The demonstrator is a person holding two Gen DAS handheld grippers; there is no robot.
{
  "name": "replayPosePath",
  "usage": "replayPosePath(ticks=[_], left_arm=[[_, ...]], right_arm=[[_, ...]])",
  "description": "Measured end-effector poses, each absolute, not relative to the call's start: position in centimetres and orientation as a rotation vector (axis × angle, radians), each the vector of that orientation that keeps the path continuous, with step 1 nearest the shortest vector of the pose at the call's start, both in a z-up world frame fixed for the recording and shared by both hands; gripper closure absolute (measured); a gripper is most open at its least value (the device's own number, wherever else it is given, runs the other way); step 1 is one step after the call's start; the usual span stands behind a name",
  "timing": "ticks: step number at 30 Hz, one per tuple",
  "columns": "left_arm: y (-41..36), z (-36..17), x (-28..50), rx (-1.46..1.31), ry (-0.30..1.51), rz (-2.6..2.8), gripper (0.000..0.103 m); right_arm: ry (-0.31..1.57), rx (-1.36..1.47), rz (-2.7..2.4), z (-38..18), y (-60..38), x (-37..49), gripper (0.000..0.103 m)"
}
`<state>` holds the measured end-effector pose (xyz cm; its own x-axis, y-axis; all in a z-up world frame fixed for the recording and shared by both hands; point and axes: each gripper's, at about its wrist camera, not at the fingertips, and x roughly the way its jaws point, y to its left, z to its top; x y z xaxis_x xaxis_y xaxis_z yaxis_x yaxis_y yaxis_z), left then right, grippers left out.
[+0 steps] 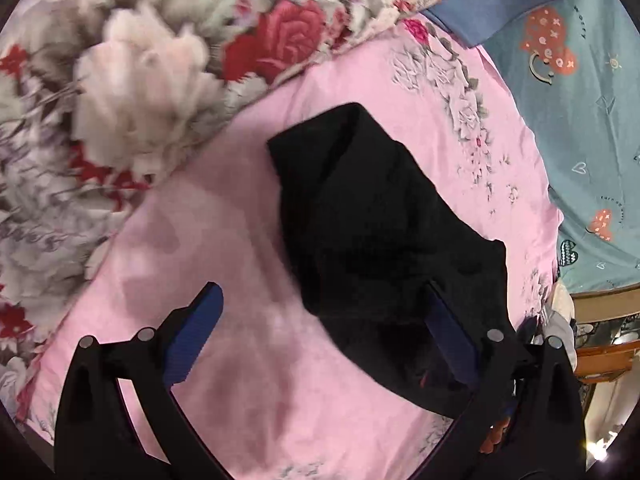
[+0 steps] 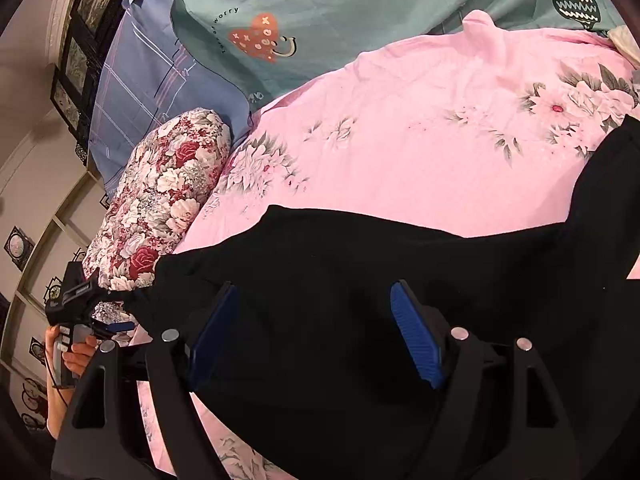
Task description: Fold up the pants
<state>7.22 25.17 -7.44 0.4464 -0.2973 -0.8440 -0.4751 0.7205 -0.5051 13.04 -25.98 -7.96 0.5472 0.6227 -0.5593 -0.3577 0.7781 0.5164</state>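
Black pants (image 1: 368, 216) lie bunched on a pink floral sheet (image 1: 224, 208). In the left wrist view my left gripper (image 1: 322, 286) is open just above them. Its right blue pad (image 1: 452, 340) is over the dark cloth and its left pad (image 1: 196, 336) is over bare sheet. In the right wrist view the pants (image 2: 340, 256) stretch across the lower half. My right gripper (image 2: 314, 286) hangs open over them, both blue pads apart, nothing pinched. A hand (image 2: 74, 354) holds the left gripper at the pants' left corner.
A rolled red-and-white floral quilt (image 1: 132, 92) (image 2: 160, 200) borders the sheet. A blue pillow (image 2: 160, 80) and a teal heart-print cover (image 2: 320, 8) lie beyond it. Wooden furniture (image 1: 600, 352) stands off the bed's edge. A wall with framed pictures (image 2: 76, 52) is on the left.
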Motion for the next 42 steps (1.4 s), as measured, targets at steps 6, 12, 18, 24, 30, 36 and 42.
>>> replayPosePath(ticks=[6,12,18,24,30,36,42], left_arm=[[23.0,-6.4,7.7,-0.768,1.177,0.057,0.014],[23.3,-6.4,7.7,-0.784,1.176,0.052,0.014],[23.8,-8.1,9.1,-0.831,1.171,0.054,0.055],[23.3,-6.6,9.6,-0.741,1.111,0.054,0.083],[20.0,1.7,8.4,-0.398,0.862,-0.079,0.086],[22.1,-2.9,11.0,-0.247,0.914,0.088,0.086],[26.1,-8.8,11.3,-0.264,1.036,0.282,0.082]], right_arm=[[0.811,0.317,0.602,-8.2,-25.4,12.9,0.024],[0.781,0.283,0.599,-7.7,-25.0,12.4,0.024],[0.730,0.265,0.554,-7.0,-25.7,11.9,0.024],[0.710,0.294,0.496,-6.8,-27.6,12.2,0.024],[0.689,0.338,0.460,-6.7,-29.4,12.4,0.024],[0.703,0.331,0.445,-7.0,-29.3,12.7,0.024],[0.710,0.313,0.448,-7.2,-29.2,12.9,0.024]])
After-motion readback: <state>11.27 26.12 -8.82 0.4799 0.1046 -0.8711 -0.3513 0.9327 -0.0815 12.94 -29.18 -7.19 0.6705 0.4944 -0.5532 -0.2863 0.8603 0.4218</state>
